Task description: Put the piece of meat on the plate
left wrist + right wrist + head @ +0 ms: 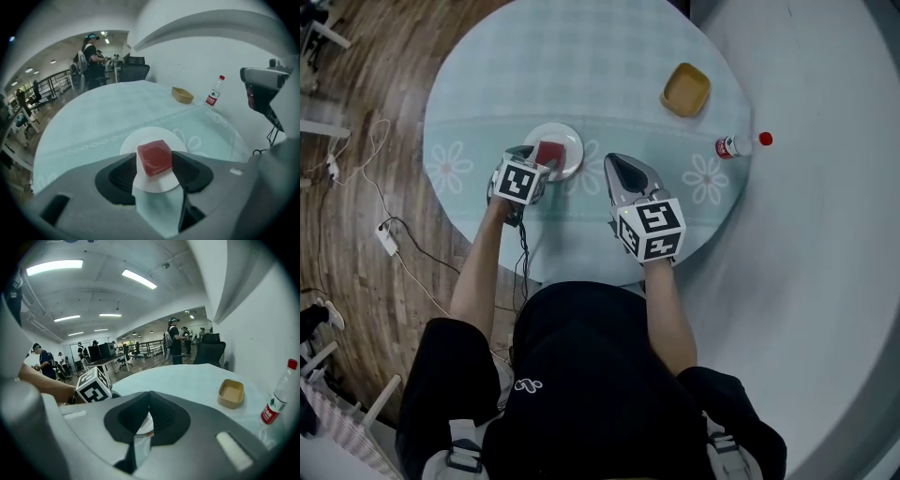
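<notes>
The piece of meat (154,158), a red cube-like block, sits on the white plate (140,140), a little toward the plate's near side. The plate lies on the left half of the round table (581,66), closer to the near edge than to the far one. The left gripper (155,161) is tilted down over the plate's near rim, its jaws released and standing just beside the meat on either side, with the block resting between them on the plate. The right gripper (150,397) hovers above the table's near edge, right of the plate and apart from it, its jaws clenched tip to tip with nothing in them. A tan dish (685,89) rests toward the table's far right, and a clear bottle with a red cap (741,144) stands upright at the right edge.
</notes>
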{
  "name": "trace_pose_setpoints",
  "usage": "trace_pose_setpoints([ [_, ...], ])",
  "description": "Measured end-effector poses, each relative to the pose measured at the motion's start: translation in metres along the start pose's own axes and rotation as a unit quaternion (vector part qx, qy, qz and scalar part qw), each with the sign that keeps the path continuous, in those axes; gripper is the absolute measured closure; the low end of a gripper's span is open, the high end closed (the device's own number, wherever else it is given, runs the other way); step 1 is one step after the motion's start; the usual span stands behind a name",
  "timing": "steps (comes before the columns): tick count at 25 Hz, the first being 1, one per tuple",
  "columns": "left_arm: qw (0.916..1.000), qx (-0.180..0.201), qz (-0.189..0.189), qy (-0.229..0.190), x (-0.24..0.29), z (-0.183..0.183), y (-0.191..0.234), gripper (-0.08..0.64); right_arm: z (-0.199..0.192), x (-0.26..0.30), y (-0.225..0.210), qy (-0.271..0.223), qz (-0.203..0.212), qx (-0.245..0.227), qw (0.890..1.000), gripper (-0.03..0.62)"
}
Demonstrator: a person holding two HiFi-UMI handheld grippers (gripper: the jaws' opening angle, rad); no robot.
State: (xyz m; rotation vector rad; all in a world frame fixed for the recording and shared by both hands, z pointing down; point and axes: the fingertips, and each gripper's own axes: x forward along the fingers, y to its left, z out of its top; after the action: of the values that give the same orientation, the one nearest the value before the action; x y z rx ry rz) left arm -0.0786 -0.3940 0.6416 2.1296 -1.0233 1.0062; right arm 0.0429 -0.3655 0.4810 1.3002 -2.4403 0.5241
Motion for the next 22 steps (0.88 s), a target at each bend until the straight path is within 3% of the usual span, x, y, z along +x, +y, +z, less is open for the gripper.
trace_pose_setpoints([
  [3,0.9972,0.008,0.028,-0.07,-0.042,0.015,-0.009,0.328,0.008,0.0,0.024,-0.004,0.02,-0.018,1.0,0.586],
  [5,0.9887,0.017,0.046,-0.142,-0.081,0.041,-0.015,0.369,0.022,0.0,0.035,-0.018,0.026,-0.029,0.999,0.586],
  [10,0.9453,0.015,0.088,-0.314,-0.179,0.119,-0.023,0.546,0.074,-0.001,0.047,-0.094,0.028,-0.035,0.995,0.586],
  [13,0.9188,0.031,0.104,-0.379,-0.228,0.147,-0.033,0.562,0.113,-0.007,0.054,-0.158,0.023,-0.031,0.987,0.587],
  [15,0.9078,0.019,0.117,-0.402,-0.247,0.151,-0.034,0.561,0.13,-0.011,0.06,-0.188,0.014,-0.026,0.982,0.588],
  [18,0.9059,-0.006,0.152,-0.395,-0.261,0.133,-0.03,0.561,0.13,-0.013,0.073,-0.188,-0.004,-0.033,0.982,0.588],
  [22,0.9015,0.001,0.162,-0.401,-0.281,0.117,-0.025,0.561,0.128,-0.013,0.093,-0.196,-0.005,-0.031,0.98,0.588],
])
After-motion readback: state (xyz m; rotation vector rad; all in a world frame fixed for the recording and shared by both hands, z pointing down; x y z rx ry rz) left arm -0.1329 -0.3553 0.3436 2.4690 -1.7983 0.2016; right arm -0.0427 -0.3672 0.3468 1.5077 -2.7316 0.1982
